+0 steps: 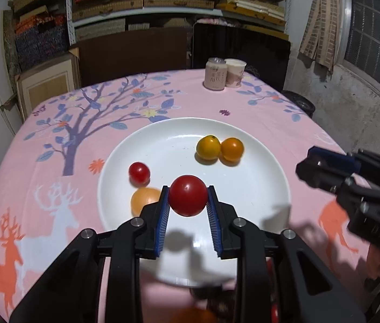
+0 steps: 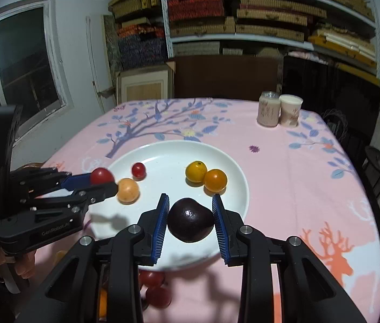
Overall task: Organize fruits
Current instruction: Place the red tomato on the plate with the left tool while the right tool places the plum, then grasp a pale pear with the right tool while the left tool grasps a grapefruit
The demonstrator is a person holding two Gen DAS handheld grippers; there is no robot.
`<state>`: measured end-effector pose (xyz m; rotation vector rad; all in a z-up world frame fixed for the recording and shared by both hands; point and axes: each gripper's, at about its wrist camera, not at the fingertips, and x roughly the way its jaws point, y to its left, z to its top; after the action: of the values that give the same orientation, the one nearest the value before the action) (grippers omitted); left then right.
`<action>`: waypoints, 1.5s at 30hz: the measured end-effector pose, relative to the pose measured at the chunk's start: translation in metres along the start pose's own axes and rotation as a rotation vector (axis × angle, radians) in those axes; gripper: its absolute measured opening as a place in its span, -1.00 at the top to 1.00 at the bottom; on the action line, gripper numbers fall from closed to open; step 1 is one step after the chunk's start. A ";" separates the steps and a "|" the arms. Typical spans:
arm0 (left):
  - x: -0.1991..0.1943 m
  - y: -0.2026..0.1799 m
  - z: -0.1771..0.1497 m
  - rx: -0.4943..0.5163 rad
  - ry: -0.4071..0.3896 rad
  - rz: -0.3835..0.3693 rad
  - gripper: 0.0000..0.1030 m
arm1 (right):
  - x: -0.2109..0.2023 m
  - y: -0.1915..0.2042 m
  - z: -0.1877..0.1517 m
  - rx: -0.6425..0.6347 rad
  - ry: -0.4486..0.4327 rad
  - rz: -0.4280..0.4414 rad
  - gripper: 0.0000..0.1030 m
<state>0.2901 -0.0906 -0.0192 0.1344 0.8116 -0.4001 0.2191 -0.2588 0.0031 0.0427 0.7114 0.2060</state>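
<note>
Table [image 1: 163,102] wore a pink deer-and-tree cloth. On it sat a white plate [image 1: 257,140] near the middle, a can [image 1: 216,74] touching a paper cup [image 1: 234,73] at the far edge (few loose fruits [image 2: 155,288] near side, blurred).

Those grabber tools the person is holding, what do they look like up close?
Each is a black plastic handheld tool. The left gripper and right gripper both end in two fingers lined with ribbed blue pads, joined by angular black linkage arms with round silver bolts. Seen from the side, the left one carries small white lettering on its body, too small to read for certain. No cables or sleeves are visible.
</note>
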 end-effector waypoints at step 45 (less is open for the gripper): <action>-0.136 0.013 -0.199 -0.106 -0.017 0.069 -0.65 | -0.068 0.066 -0.139 -0.096 0.035 -0.090 -0.30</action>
<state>0.0758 0.0145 -0.0566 0.0597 0.8078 -0.2924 0.0669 -0.2122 -0.0518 -0.0840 0.7356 0.1550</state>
